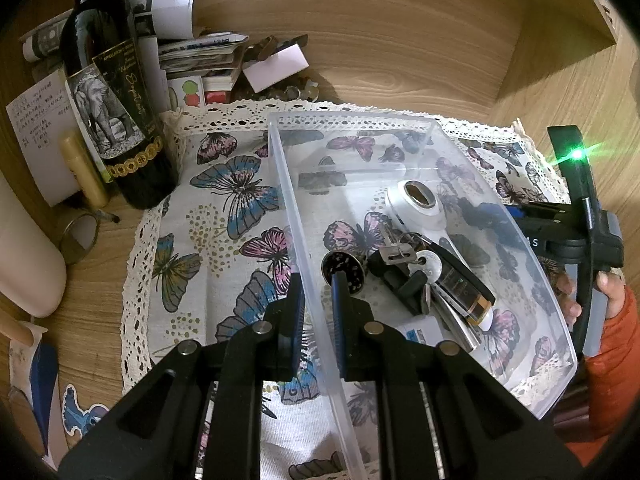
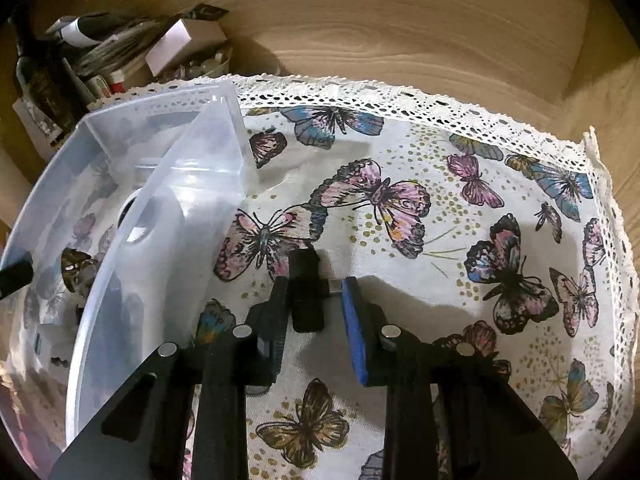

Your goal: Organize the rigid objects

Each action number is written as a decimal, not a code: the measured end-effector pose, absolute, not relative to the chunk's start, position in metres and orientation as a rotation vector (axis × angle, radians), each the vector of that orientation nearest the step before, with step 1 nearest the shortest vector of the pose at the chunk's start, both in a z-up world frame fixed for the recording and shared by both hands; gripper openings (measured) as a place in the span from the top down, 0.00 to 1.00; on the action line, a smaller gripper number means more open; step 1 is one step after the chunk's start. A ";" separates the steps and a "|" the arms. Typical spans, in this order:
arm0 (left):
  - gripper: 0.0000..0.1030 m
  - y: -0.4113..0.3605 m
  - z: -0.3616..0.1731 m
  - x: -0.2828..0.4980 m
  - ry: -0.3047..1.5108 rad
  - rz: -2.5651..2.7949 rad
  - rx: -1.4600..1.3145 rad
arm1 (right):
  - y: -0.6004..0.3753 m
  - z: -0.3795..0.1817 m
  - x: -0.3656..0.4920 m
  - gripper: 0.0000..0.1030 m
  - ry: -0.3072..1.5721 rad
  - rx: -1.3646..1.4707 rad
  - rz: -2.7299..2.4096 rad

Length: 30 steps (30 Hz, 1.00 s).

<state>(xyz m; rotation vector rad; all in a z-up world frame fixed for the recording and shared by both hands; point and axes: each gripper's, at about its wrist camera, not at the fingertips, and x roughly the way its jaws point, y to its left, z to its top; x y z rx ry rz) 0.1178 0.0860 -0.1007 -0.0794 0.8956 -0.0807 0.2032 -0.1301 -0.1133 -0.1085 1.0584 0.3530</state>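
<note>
The dark glass wine bottle (image 1: 108, 92) at ten o'clock carries an elephant label with the words "APPELLATION D'ORIGINE". The left gripper (image 1: 318, 280) is clamped on the near wall of the clear plastic bin (image 1: 360, 128), which sits on a lace-edged butterfly cloth (image 2: 440, 208). Inside lie keys (image 1: 404, 256) and a white tape roll (image 1: 416, 200). The right gripper (image 2: 316, 292) pinches a small black rectangular block (image 2: 306, 300) at centre, touching the cloth at the bin's three o'clock.

Open butterfly cloth (image 2: 460, 240) right of the bin wall (image 2: 208, 168) (translucent).
</note>
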 end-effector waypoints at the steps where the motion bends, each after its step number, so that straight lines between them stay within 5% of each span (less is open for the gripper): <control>1: 0.88 0.086 -0.101 0.118 0.896 -0.081 -0.081 | -0.131 -0.113 0.202 0.77 1.057 -0.106 0.349; 30: 0.89 0.086 -0.101 0.117 0.893 -0.084 -0.080 | -0.084 -0.018 0.146 0.77 0.782 -0.169 0.485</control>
